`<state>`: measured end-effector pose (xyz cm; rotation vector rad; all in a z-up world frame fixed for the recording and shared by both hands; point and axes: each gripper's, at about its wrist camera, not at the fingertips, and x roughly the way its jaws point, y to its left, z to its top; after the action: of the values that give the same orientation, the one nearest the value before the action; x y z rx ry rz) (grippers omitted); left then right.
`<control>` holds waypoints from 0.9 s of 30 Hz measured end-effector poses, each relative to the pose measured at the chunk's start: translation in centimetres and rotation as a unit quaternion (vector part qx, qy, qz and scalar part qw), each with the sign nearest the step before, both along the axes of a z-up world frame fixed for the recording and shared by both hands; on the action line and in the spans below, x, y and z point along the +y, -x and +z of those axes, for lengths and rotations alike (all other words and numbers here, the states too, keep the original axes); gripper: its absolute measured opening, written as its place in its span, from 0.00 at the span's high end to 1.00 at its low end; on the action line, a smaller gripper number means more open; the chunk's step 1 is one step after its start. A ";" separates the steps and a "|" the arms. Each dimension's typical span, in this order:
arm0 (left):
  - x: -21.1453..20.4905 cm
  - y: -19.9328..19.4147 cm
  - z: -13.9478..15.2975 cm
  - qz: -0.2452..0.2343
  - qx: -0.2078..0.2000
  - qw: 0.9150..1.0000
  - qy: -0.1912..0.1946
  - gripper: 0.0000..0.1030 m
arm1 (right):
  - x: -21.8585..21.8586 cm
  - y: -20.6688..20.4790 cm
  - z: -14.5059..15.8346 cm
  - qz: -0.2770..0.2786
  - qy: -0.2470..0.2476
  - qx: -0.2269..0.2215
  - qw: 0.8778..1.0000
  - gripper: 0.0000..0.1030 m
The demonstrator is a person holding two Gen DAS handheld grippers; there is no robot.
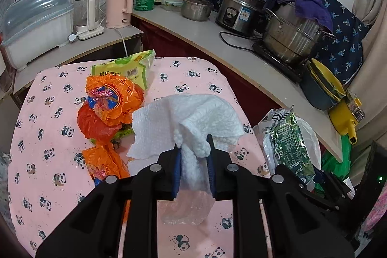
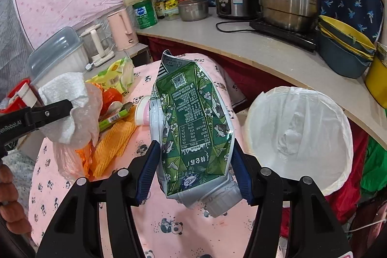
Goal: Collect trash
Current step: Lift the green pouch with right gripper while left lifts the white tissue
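My left gripper (image 1: 193, 144) is shut on a white paper towel (image 1: 191, 117), with a clear plastic wrap (image 1: 186, 209) hanging under it, above the pink panda tablecloth (image 1: 48, 137). The towel also shows at the left of the right wrist view (image 2: 65, 98). My right gripper (image 2: 194, 149) is shut on a crushed green drink carton (image 2: 193, 122), held upright above the table's right side; the carton also shows in the left wrist view (image 1: 287, 144). Orange snack bags (image 1: 108, 103) and a yellow-green packet (image 1: 125, 67) lie on the table. A bin with a white liner (image 2: 297, 132) stands right of the table.
A counter (image 1: 217, 40) runs behind and to the right, with a steel pot (image 1: 292, 35), rice cooker (image 1: 239, 11), small pot, jars and a green tin. A pink kettle (image 1: 119, 5) and dish box stand at the left. Stacked bowls (image 2: 343, 50) sit near the bin.
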<state>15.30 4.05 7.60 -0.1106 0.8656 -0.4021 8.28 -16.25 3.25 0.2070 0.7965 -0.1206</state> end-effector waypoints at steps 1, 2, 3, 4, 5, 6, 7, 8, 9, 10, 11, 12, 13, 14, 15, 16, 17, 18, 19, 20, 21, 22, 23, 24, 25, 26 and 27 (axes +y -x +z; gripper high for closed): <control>0.1 0.0 0.3 -0.002 0.002 1.000 0.006 0.83 | -0.2 0.3 0.1 -0.002 0.001 -0.001 1.000 0.45; 0.2 0.1 0.5 -0.004 0.003 1.000 0.010 0.83 | -0.3 0.5 0.1 -0.004 0.000 -0.002 1.000 0.45; 0.2 0.2 0.7 -0.006 0.003 1.000 0.014 0.82 | -0.5 0.7 0.2 -0.006 -0.001 -0.003 1.000 0.45; 0.3 0.2 0.9 -0.009 0.002 1.000 0.016 0.81 | -0.6 0.9 0.2 -0.008 -0.002 -0.004 1.000 0.45; 0.3 0.3 1.0 -0.009 0.001 1.000 0.015 0.80 | -0.7 1.0 0.2 -0.010 -0.004 -0.004 1.000 0.45; 0.3 0.3 1.0 -0.007 -0.001 1.000 0.015 0.80 | -0.8 1.1 0.1 -0.011 -0.004 -0.004 1.000 0.45; 0.2 0.3 1.1 -0.006 -0.001 1.000 0.016 0.80 | -0.8 1.2 0.1 -0.012 -0.005 -0.004 1.000 0.45; 0.2 0.3 1.1 -0.007 0.000 1.000 0.019 0.80 | -0.9 1.2 0.0 -0.012 -0.007 -0.003 1.000 0.45; 0.1 0.3 1.0 -0.007 0.003 1.000 0.021 0.80 | -1.0 1.2 0.0 -0.011 -0.008 -0.003 1.000 0.45; 0.1 0.3 0.9 -0.008 0.006 1.000 0.023 0.79 | -1.0 1.2 -0.1 -0.011 -0.008 -0.003 1.000 0.45; 0.0 0.2 0.7 -0.008 0.008 1.000 0.024 0.78 | -1.0 1.2 -0.1 -0.010 -0.008 -0.003 1.000 0.45; 0.0 0.2 0.6 -0.009 0.010 1.000 0.022 0.78 | -0.9 1.3 -0.1 -0.009 -0.008 -0.003 1.000 0.45; -0.2 0.2 0.4 -0.009 0.011 1.000 0.019 0.78 | -0.9 1.3 -0.2 -0.008 -0.007 -0.002 1.000 0.45; -0.3 0.2 0.3 -0.009 0.012 1.000 0.017 0.78 | -0.9 1.3 -0.2 -0.007 -0.007 -0.002 1.000 0.45; -0.3 0.2 0.1 -0.010 0.015 1.000 0.018 0.78 | -0.9 1.2 -0.3 -0.006 -0.007 -0.001 1.000 0.45; -0.3 0.2 -0.1 -0.012 0.019 1.000 0.020 0.78 | -0.9 1.1 -0.3 -0.005 -0.009 0.000 1.000 0.45; -0.3 0.2 -0.3 -0.012 0.022 0.999 0.020 0.78 | -0.8 1.0 -0.5 -0.004 -0.009 0.002 1.000 0.45; -0.3 0.2 -0.5 -0.012 0.024 0.999 0.023 0.78 | -0.7 1.0 -0.7 -0.002 -0.009 0.005 1.000 0.45; -0.2 0.2 -0.7 -0.014 0.028 0.999 0.026 0.78 | -0.6 0.9 -0.9 -0.001 -0.008 0.007 1.000 0.45; -0.2 0.1 -1.0 -0.016 0.033 0.999 0.027 0.76 | -0.5 0.9 -1.1 0.000 -0.009 0.010 1.000 0.45; -0.1 0.0 -1.2 -0.015 0.038 0.999 0.028 0.66 | -0.5 0.8 -1.2 0.000 -0.009 0.011 1.000 0.45; 0.0 0.0 -1.5 -0.011 0.042 0.999 0.029 0.54 | -0.5 0.8 -1.3 0.001 -0.010 0.013 1.000 0.45; 0.1 0.0 -1.7 -0.006 0.042 0.999 0.029 0.54 | -0.4 0.8 -1.4 0.002 -0.010 0.014 1.000 0.45; 0.2 0.1 -1.9 -0.004 0.040 0.999 0.024 0.54 | -0.3 0.8 -1.5 0.003 -0.011 0.015 1.000 0.45; 0.1 0.2 -2.1 -0.006 0.037 0.999 0.017 0.63 | -0.2 0.7 -1.6 0.004 -0.011 0.016 1.000 0.45; -0.1 0.3 -2.4 -0.005 0.032 0.999 0.003 0.71 | 0.0 0.7 -1.8 0.005 -0.011 0.017 1.000 0.45; -0.2 0.4 -2.6 -0.007 0.031 0.999 -0.009 0.86 | 0.1 0.7 -1.9 0.007 -0.011 0.019 1.000 0.45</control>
<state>14.93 3.84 4.96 -0.1008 0.9318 -0.4058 7.62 -16.15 1.34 0.2213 0.8369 -0.1031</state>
